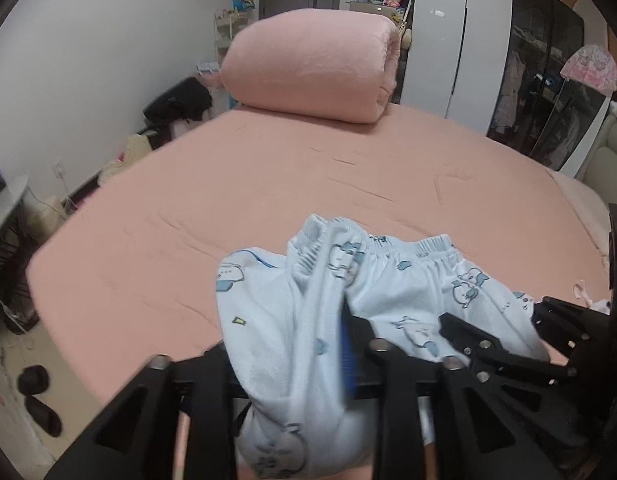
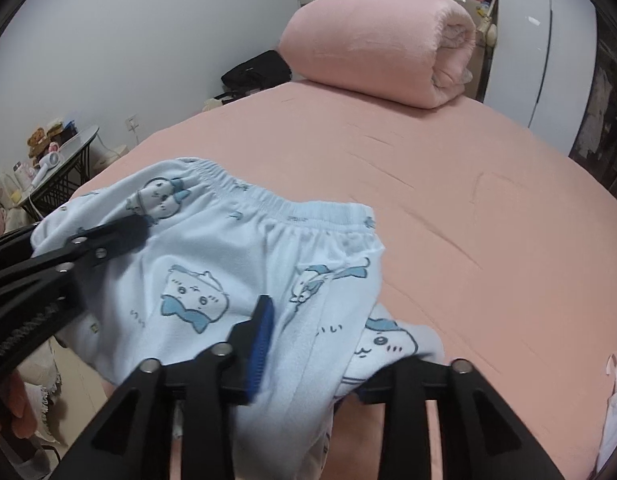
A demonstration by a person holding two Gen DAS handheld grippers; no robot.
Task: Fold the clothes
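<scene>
Over the near edge of the pink bed (image 1: 268, 184), both grippers are holding a pair of pale blue cartoon-print trousers (image 2: 236, 264) up off the sheet, waistband turned toward the far end where a rolled pink quilt (image 1: 312, 64) is lying. Seen from its own camera, the left gripper (image 1: 292, 344) is clenching a thick gather of the cloth between its fingers, fabric spilling above and below the jaws, while the right gripper (image 2: 316, 340) is likewise pinching a bunched stretch of the trousers – one blue-padded finger is showing, the other is lying hidden under the cloth. Trouble could come from those grips: each claw is biting a wad rather than a single clean edge, so layers may be slipping out unevenly as the garment is laid down, leaving a twisted, lopsided fold. The legs are hanging below the cameras (out of sight, so their lie cannot be told), and they may be dragging over the mattress edge or catching on the gripper frames. Whether the trousers are being spread flat or are already partly doubled over – the pictures fit both. As for containers, none is showing on the bed; a small white garment (image 2: 614, 396) is lying at the right edge.
</scene>
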